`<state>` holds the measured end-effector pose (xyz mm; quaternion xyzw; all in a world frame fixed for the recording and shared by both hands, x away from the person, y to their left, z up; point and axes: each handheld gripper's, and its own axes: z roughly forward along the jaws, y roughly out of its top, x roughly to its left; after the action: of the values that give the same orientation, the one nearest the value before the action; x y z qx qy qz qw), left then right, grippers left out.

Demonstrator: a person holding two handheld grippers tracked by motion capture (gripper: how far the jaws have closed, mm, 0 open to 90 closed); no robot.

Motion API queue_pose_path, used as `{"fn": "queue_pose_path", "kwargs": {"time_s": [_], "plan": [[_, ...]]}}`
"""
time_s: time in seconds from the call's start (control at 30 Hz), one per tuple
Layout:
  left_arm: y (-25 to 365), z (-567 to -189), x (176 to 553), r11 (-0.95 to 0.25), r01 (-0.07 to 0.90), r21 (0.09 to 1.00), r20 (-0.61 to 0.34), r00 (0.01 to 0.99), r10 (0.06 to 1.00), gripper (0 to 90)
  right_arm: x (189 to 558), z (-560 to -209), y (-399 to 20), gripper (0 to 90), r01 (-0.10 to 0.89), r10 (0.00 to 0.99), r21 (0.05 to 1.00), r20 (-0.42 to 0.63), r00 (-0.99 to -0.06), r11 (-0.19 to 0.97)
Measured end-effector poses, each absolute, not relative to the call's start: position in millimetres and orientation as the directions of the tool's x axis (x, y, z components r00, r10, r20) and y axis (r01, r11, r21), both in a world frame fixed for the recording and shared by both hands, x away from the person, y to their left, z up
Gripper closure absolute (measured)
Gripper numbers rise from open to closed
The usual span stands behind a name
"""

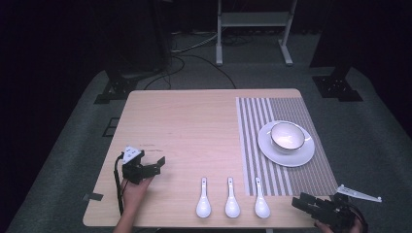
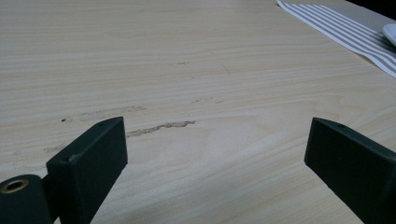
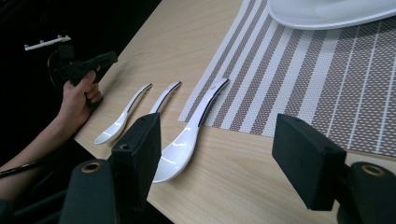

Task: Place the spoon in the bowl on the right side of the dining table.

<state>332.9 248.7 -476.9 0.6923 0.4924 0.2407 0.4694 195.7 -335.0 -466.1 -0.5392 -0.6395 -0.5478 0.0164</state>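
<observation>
Pale wooden table [image 1: 184,126]: bears all.
Striped woven placemat [image 1: 277,145]: ahead of right gripper [image 1: 306,204].
White china plate [image 1: 286,148], white gold-rimmed bowl [image 1: 287,136]: beyond.
Three white ceramic spoons [image 1: 232,198]: nearest lies just ahead-left of right gripper, jaws apart, empty, levelled low at table's corner.
Left gripper [image 1: 155,165]: apart, idle.
Risk: glossy handle may slip, knocking neighbours.

The left half of the counter [image 1: 184,121] is bare wood, so a hand can pass freely from its near left corner to its far edge. Along the near edge three spoons [image 1: 232,198] lie side by side with narrow gaps between them. The right half is taken by the striped mat [image 1: 272,145], where the plate [image 1: 286,150] and the bowl [image 1: 287,136] stand in the way.
</observation>
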Motion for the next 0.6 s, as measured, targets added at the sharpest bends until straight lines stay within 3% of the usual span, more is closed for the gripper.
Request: {"fn": "queue_pose_path", "kwargs": {"time_s": [0.6], "plan": [[248.8,-476.9,332.5,-0.073,0.457,0.887,-0.129,0.396,0.909,4.7,202.8,-469.5,-322.3,31.4,0.719,0.679,0.672,0.612,-0.406,-0.175]]}}
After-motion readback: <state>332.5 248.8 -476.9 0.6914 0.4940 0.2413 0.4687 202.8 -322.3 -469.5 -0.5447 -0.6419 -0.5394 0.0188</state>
